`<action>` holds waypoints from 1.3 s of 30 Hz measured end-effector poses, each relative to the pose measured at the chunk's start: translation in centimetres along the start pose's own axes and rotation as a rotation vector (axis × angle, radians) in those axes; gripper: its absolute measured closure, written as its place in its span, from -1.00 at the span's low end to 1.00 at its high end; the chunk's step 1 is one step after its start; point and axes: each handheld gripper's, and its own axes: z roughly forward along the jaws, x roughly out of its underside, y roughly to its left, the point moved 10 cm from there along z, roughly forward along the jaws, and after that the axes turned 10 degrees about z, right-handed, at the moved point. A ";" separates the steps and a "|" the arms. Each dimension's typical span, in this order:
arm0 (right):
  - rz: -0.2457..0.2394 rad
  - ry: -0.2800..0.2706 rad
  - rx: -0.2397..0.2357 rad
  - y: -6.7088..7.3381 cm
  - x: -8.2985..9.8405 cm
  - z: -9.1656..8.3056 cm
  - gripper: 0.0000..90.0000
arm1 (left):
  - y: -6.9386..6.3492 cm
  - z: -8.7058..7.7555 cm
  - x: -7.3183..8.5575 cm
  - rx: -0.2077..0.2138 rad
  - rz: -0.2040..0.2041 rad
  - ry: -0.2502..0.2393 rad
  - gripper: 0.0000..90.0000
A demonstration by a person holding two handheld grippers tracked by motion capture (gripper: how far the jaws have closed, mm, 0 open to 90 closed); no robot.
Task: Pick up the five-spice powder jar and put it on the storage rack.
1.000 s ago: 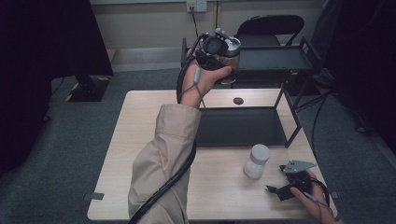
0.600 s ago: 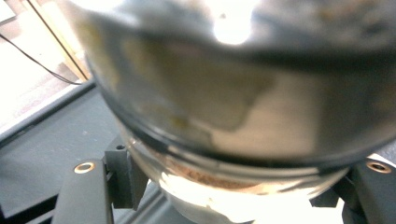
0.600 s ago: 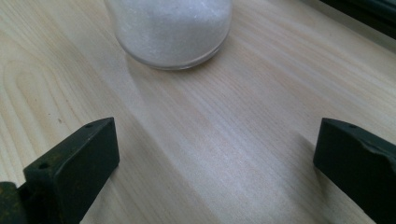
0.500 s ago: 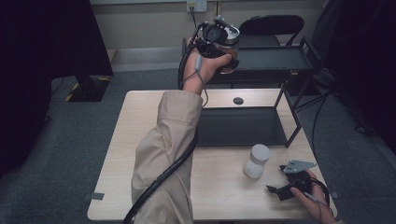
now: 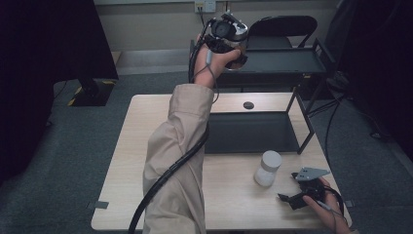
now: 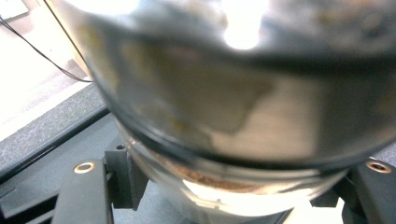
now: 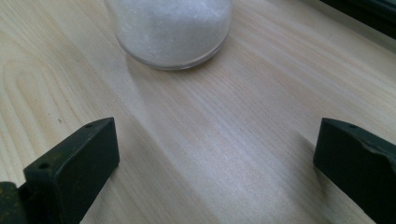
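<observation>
left arm outstretched, raised | left gripper (image 5: 228, 36) clamped around a load | right gripper (image 5: 288, 199) low, jaws spread wide, nothing between

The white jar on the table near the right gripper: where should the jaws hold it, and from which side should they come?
Probably grip the white jar across its round body, below the lid. It stands upright on the table, and the right gripper, its jaws open, already faces it from the person's side, so a level approach from there suits it.
</observation>
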 end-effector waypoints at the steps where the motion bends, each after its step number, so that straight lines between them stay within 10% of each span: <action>1: 0.001 0.001 0.000 0.0 0.0 0.0 -1.00 | 0.1 0.2 0.0 -0.004 -0.002 0.003 -0.33; 39: 0.001 0.001 -0.001 0.0 0.0 0.0 -1.00 | 0.7 2.9 0.6 -0.002 -0.028 0.020 -0.34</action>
